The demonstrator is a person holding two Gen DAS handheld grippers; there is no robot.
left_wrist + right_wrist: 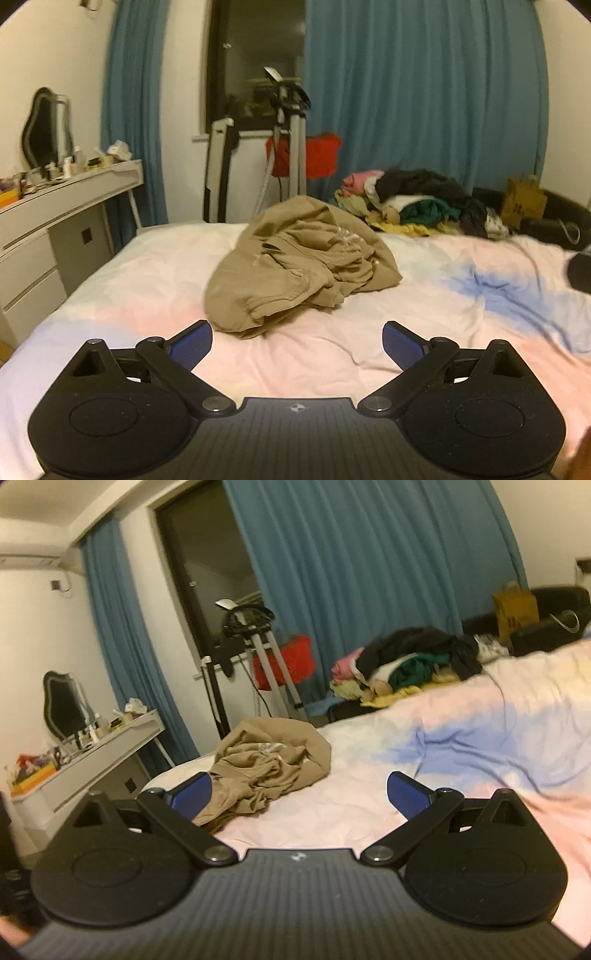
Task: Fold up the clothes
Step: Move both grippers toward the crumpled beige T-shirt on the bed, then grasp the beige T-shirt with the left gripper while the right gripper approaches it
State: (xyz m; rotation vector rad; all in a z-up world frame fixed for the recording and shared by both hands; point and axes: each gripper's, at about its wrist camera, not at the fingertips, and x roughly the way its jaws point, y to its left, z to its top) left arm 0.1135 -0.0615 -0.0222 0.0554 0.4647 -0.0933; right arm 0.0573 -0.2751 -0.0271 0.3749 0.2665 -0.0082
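Observation:
A crumpled khaki garment (295, 266) lies in a heap on the pale pink and blue bed cover (424, 332). My left gripper (297, 345) hovers just short of its near edge, jaws wide open with nothing between the blue pads (192, 347). In the right wrist view the same garment (266, 771) lies ahead and to the left. My right gripper (299, 794) is open and empty above the cover; its left pad (194, 797) overlaps the garment's near edge in the picture, and contact cannot be told.
A pile of mixed clothes (413, 203) sits at the far edge of the bed. A white dresser (55, 229) with a mirror stands at left. A garment steamer stand (288, 140), blue curtains (424, 92) and a paper bag (524, 203) are behind.

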